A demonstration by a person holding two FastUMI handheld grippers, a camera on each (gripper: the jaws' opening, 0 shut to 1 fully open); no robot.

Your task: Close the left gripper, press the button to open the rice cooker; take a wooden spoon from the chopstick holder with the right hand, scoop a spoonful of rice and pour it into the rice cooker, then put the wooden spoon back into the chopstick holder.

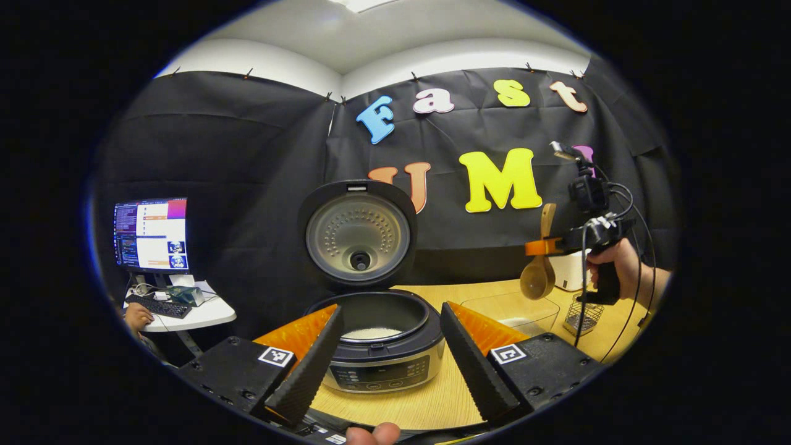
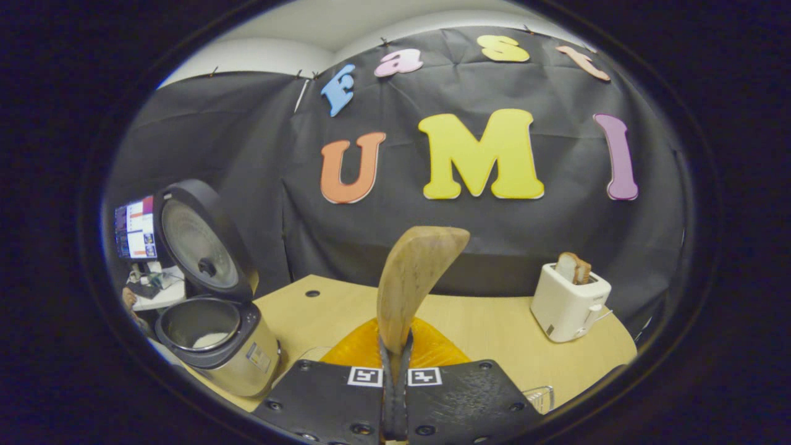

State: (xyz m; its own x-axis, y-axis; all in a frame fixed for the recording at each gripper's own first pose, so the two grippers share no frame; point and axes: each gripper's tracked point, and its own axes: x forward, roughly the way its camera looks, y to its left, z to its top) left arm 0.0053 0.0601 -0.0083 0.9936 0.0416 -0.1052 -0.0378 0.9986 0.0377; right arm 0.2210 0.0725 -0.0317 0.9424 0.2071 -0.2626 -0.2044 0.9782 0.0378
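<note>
A pale wooden worktop (image 2: 494, 337) stands before black cloth walls; a toaster (image 2: 570, 303) sits far right. The rice cooker (image 1: 380, 346) stands with its lid up, rice inside. The left hand-held gripper (image 1: 386, 352) is spread wide. The right hand-held gripper (image 2: 395, 361) clamps the wooden spoon (image 2: 411, 278), long axis upright, bowl down in the left gripper view, above a clear container (image 1: 513, 312).

- Wooden table (image 1: 426, 405): light wood-grain top with a rounded edge; a small dark hole is visible in the surface in the right gripper view.
- Rice cooker (image 1: 380, 352): stands on the table, lid raised upright, white rice in the inner pot.
- Clear container (image 1: 513, 312): on the table, right of the cooker.
- Wire chopstick holder (image 1: 583, 315): on the table, just beyond the container.
- White toaster (image 2: 570, 301): near the rear edge, bread in its slot.
</note>
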